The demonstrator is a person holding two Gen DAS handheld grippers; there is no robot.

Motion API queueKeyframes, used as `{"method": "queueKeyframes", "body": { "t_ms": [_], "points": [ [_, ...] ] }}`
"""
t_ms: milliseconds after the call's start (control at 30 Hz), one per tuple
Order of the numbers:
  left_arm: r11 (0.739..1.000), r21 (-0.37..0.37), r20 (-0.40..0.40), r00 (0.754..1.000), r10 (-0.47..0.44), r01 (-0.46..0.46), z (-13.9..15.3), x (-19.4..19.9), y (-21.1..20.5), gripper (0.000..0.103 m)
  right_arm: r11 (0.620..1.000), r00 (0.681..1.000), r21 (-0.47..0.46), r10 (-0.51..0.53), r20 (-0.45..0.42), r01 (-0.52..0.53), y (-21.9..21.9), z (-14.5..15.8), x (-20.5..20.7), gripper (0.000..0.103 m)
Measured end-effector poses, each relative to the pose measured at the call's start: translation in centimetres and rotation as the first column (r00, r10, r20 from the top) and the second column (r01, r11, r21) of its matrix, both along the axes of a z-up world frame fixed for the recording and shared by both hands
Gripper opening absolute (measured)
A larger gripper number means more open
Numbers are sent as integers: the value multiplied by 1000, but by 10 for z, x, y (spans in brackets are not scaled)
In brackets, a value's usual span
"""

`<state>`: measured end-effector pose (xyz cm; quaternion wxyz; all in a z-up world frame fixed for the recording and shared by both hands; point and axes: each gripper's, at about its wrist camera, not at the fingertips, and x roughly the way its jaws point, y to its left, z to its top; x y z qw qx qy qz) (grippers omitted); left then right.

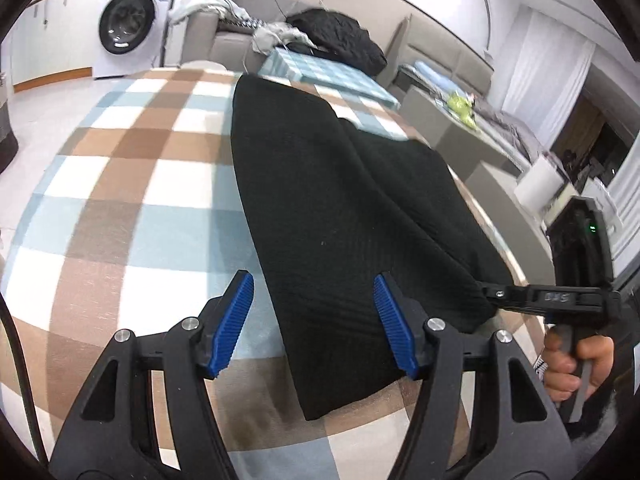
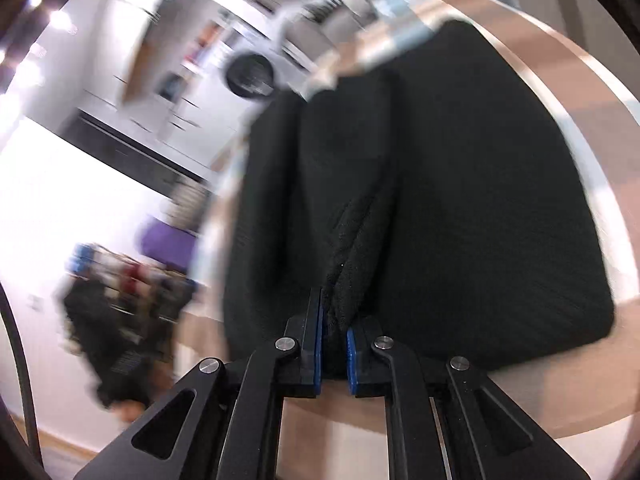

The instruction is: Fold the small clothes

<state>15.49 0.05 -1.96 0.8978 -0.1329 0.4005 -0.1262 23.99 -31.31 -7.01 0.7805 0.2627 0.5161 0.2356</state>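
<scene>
A black ribbed garment (image 1: 344,208) lies lengthwise on a round table with a checked cloth (image 1: 132,184). My left gripper (image 1: 316,324) hovers open over the garment's near left edge; nothing sits between its blue pads (image 1: 236,320). At the right of the left wrist view, my right gripper (image 1: 490,293) pinches the garment's right edge, held by a person's hand (image 1: 572,364). In the blurred right wrist view, my right gripper (image 2: 334,354) is shut on a bunched fold of the black garment (image 2: 460,208).
Beyond the table stand a washing machine (image 1: 128,24), a grey sofa with a dark bundle (image 1: 340,36) and pale cloths, and a checked folded cloth (image 1: 316,68). A low bench (image 1: 472,136) runs along the right. The table rim (image 2: 592,152) curves close to the garment.
</scene>
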Motion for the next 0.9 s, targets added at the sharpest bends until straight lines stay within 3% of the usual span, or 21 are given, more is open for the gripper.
{"method": "queueKeyframes", "body": {
  "t_ms": [100, 200, 300, 433, 667, 700, 800, 833, 900],
  "points": [
    [999, 27, -22, 999, -32, 32, -10, 2, -13, 60, 999, 1000, -35, -7, -16, 6, -2, -5, -3, 19],
    [997, 44, -50, 997, -59, 61, -19, 2, -22, 60, 995, 998, -88, -40, 53, 45, -5, 12, -4, 41],
    [994, 70, -63, 995, -79, 83, -26, -1, -28, 60, 990, 990, -113, -66, 125, 80, -7, 32, 2, 41],
    [995, 54, -67, 994, -83, 86, -27, -3, -26, 60, 996, 983, -87, -17, 180, 33, 17, 48, 23, 42],
    [999, 33, -45, 999, -18, 20, -20, -6, -4, 60, 993, 992, -95, 80, 96, -71, 85, 16, 84, 42],
    [999, 31, -43, 999, -8, 10, -19, -6, -1, 60, 990, 992, -113, 90, 92, -80, 96, 13, 89, 41],
    [1000, 7, -33, 999, 25, -25, -16, -6, 12, 60, 982, 989, -157, 124, 84, -109, 106, 8, 102, 9],
    [999, -3, -30, 999, 32, -32, -14, -6, 15, 60, 983, 984, -144, 134, 116, -117, 107, 16, 100, 9],
    [999, -21, -23, 999, 38, -38, -8, -6, 20, 60, 985, 950, -125, 147, 274, -117, 102, 52, 83, 8]
  ]
}}
